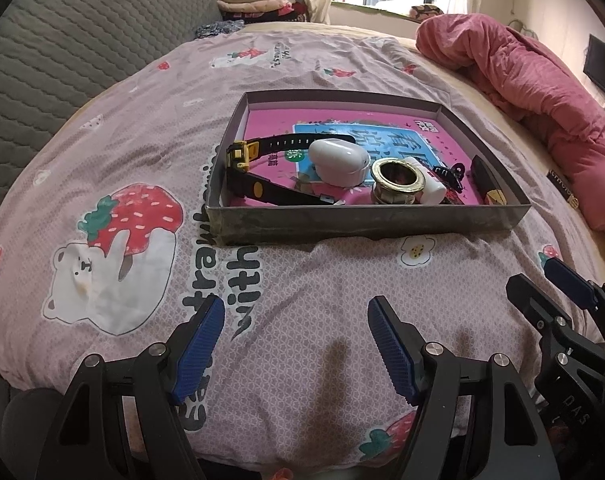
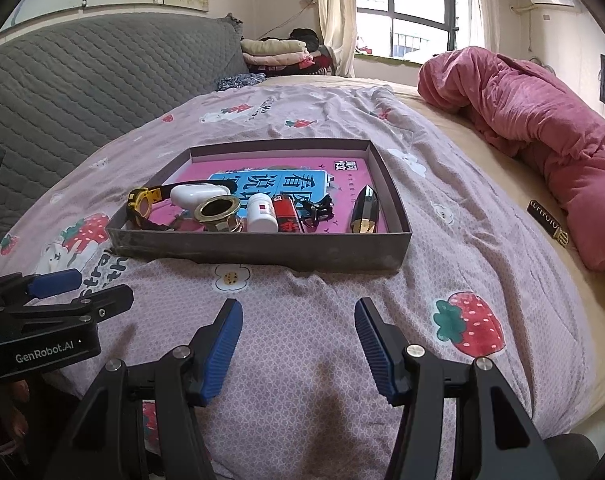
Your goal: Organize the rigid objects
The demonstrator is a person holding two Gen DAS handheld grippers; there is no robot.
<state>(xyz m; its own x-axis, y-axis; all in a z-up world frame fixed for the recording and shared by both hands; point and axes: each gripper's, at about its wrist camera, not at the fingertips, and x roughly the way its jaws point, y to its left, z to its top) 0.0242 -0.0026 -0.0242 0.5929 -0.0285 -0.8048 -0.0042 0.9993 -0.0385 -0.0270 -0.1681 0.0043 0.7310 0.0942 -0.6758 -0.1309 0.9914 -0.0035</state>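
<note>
Both sets of jaws gaping wide, gripping nothing: left gripper (image 1: 296, 346) and right gripper (image 2: 298, 350) hovering low in frame over the strawberry bedsheet (image 2: 322, 304). Mid-frame, grey tray (image 2: 262, 246) sitting there holding watch (image 2: 142, 204), brass fitting (image 2: 218, 212), pill bottle (image 2: 262, 213), lighter (image 2: 285, 212).

Soft window (image 2: 406, 12) daylight, sharp, fisheye-warped edges
</note>
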